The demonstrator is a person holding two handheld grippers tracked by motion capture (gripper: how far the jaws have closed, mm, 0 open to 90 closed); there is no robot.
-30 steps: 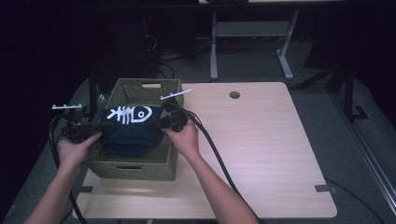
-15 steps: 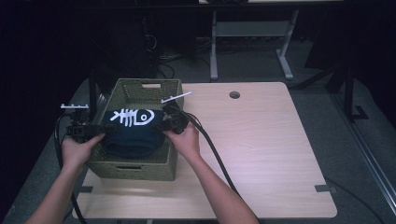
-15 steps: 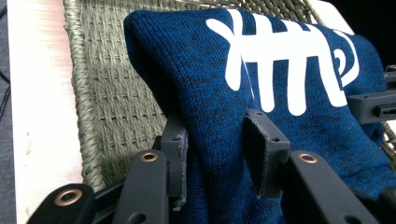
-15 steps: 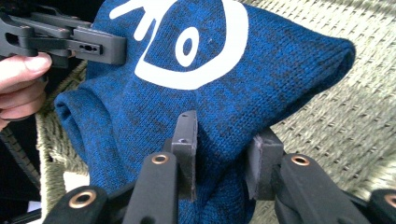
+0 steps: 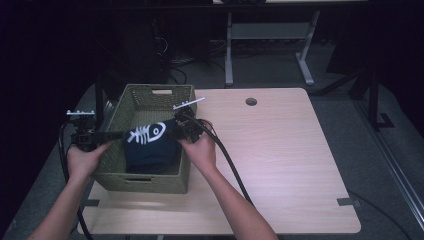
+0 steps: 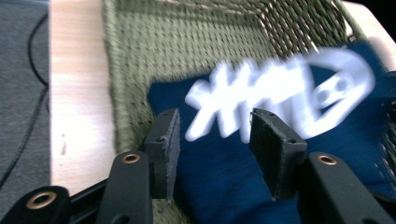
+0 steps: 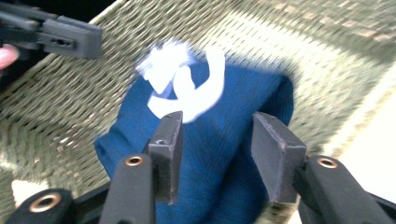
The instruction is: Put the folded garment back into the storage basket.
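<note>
I have just been opening both claws, left claw [image 6: 212,140] and right claw [image 7: 215,140], so the soft, light navy fish-print cloth [image 5: 147,147] drops inside the woven basket [image 5: 145,177], easiest pinched again at its edges.

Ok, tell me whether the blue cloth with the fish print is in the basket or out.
In. The blue cloth lies inside the woven basket, its walls around it, with both claws open above it.
</note>
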